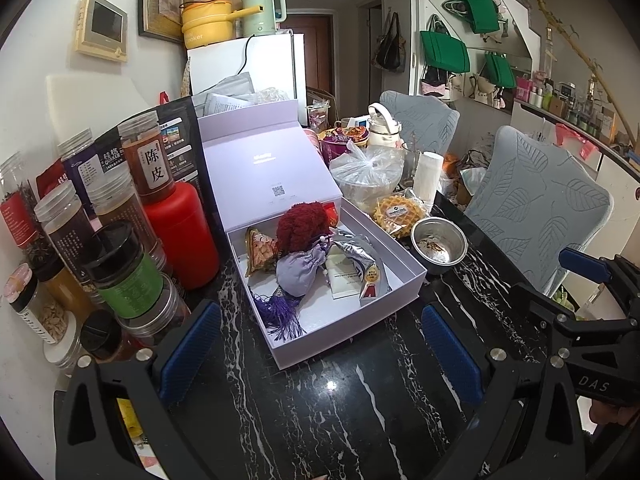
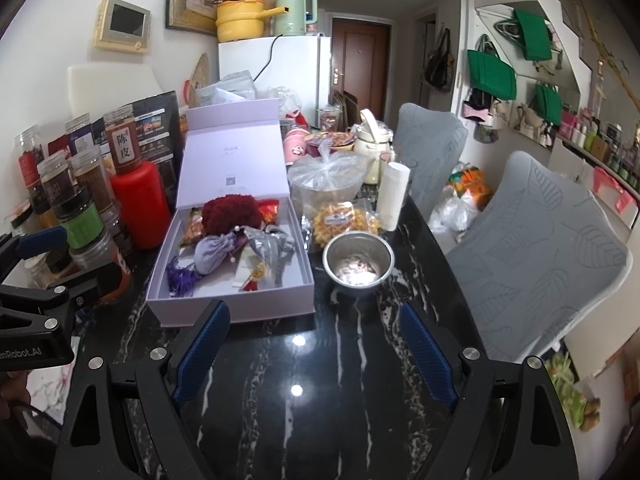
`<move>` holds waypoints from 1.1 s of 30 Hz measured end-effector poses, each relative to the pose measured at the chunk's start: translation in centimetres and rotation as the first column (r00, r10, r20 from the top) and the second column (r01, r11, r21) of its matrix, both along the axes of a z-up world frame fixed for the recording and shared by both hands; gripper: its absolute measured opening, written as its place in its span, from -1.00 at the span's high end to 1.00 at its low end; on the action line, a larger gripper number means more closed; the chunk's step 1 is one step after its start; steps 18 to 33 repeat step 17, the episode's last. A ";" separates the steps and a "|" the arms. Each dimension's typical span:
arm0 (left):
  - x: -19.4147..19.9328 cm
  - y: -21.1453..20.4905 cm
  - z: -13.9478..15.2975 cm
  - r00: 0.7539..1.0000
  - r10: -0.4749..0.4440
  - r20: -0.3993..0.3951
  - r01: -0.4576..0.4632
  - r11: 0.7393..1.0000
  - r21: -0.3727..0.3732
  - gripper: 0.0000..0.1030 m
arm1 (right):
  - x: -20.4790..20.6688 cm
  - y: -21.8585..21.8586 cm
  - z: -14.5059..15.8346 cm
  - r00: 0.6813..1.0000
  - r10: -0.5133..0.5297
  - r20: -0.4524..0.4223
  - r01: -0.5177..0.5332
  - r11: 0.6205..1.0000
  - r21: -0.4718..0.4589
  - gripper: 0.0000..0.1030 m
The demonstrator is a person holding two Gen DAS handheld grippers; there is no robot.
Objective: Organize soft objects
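on the black marble table a pale lilac box stood with its lid swung up and back, and the soft things lay inside it: a dark red fluffy pouch at the far end, a lavender drawstring pouch just in front of it and touching it, a purple tassel trailing from that pouch toward the near wall, and a patterned fabric piece against the left wall. a crumpled silver foil packet lay to the right of the pouches, partly over a white card. the left gripper hung just short of the box's near wall, its blue-padded jaws spread wide with nothing between them but table and box corner. the right gripper was beside it over bare marble, jaws likewise wide apart and holding nothing. a steel bowl sat just right of the box, a wrapped waffle behind it. jars and a red bottle crowded the left side; two grey chairs stood to the right.
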State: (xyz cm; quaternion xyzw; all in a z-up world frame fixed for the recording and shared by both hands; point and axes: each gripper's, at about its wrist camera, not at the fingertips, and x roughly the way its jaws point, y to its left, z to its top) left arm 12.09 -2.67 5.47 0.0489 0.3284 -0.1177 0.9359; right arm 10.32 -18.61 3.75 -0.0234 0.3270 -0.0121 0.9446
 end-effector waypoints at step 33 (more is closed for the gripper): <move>0.3 0.2 -0.4 1.000 -0.006 -0.022 0.006 1.000 0.003 -0.99 | 0.1 0.3 -0.2 1.000 0.002 -0.006 -0.002 1.000 -0.004 -0.71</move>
